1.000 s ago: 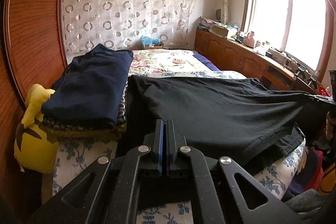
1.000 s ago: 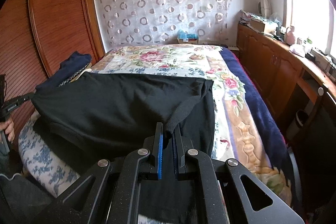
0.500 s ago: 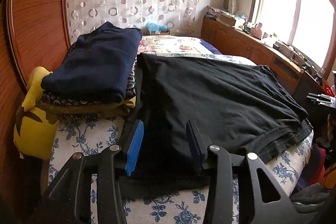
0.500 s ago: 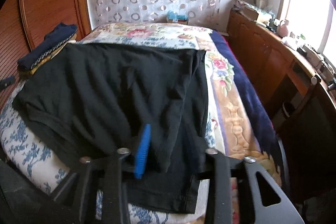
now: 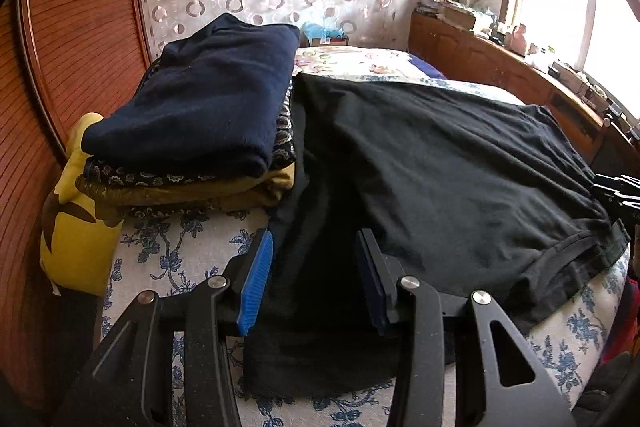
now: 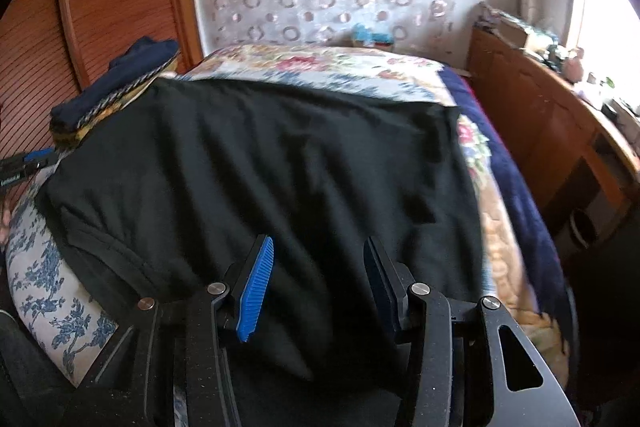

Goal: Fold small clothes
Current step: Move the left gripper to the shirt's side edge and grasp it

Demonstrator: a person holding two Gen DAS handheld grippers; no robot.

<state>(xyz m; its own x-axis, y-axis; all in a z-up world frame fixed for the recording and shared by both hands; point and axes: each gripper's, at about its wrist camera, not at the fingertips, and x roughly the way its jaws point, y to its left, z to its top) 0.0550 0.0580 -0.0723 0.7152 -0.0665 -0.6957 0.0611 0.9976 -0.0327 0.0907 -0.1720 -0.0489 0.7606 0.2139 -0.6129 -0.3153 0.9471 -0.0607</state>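
Black garment on blue-flowered white sheet — navy top, yellow plush.

Right wrist view is smeared with motion blur, so the floral bedspread pattern and the clutter on the wooden counter are mush. The yellow plush is half buried under the folded clothes stack. The black garment has its near hem hidden behind the left gripper.
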